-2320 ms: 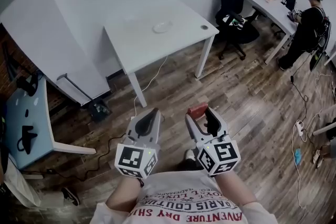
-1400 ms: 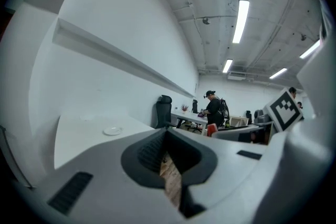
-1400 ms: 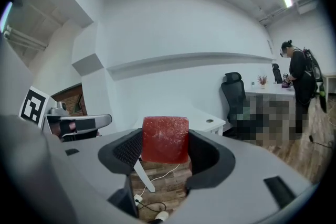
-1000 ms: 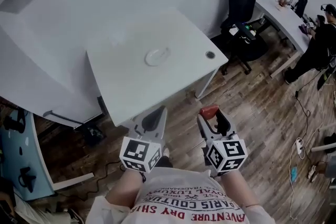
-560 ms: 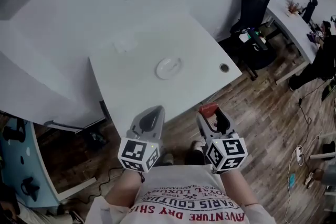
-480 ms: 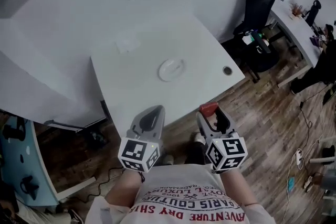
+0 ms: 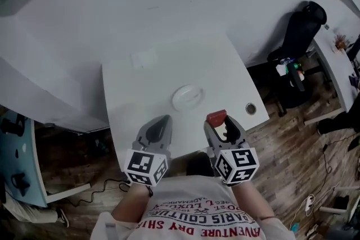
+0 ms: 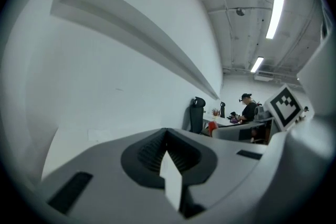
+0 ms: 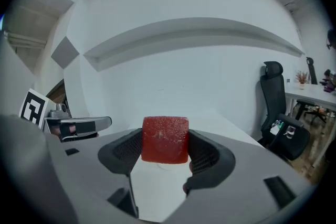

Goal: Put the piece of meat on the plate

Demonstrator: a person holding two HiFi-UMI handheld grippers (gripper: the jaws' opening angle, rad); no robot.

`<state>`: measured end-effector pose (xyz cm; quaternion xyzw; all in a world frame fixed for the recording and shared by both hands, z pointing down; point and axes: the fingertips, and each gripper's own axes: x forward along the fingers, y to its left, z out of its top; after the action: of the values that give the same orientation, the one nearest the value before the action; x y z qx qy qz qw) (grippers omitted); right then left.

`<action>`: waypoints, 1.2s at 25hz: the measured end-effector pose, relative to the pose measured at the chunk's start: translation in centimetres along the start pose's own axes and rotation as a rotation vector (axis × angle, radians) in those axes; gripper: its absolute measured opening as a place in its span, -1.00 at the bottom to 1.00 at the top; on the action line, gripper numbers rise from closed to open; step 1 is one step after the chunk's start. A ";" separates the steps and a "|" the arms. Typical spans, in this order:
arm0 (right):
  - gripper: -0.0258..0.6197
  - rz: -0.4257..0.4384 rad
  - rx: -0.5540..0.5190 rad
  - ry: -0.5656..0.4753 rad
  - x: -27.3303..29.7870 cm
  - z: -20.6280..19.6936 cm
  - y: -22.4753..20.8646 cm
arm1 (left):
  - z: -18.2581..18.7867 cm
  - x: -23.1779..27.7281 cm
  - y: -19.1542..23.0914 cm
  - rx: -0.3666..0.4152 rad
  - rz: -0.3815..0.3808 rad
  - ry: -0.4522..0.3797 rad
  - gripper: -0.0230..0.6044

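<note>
Right gripper [image 7: 217,124] grips the piece of meat [image 9: 165,138] between its jaws, over the table's [image 7: 140,93] near edge and short of the plate [image 7: 188,97]. Left gripper [image 8: 168,161] is closed and empty.

Recommended: advance over the plate's centre, lower close, then release.

Only the head view locates the plate clearly. Only the right gripper view confirms a square hold.

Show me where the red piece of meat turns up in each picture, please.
Head view: piece of meat in the lower middle, at the tip of the right gripper, just short of the white plate.
Left gripper view: a small red spot right of centre.
Right gripper view: dead centre, clamped between the jaws.
Shared landmark: the black office chair.
</note>
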<state>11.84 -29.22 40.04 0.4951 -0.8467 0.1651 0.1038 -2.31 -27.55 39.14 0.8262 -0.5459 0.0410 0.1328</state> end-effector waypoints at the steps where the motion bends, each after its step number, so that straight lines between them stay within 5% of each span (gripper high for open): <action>1: -0.06 0.021 -0.006 0.008 1.0 0.5 -0.8 | 0.2 1.2 0.0 -0.006 0.018 0.001 -0.92; 14: -0.06 0.274 -0.077 0.169 12.4 2.7 -9.5 | 0.1 14.5 -0.2 -0.057 0.221 0.047 -0.92; 22: -0.06 0.387 -0.126 0.329 16.2 -1.4 -9.0 | -4.1 14.1 2.0 -0.130 0.360 0.145 -0.92; 30: -0.06 0.410 -0.184 0.474 19.0 -7.4 -6.5 | -8.0 13.4 4.6 -0.170 0.394 0.196 -0.92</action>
<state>8.36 -44.64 54.45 0.2505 -0.8924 0.2160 0.3068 -0.58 -39.06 50.45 0.6815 -0.6827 0.1001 0.2440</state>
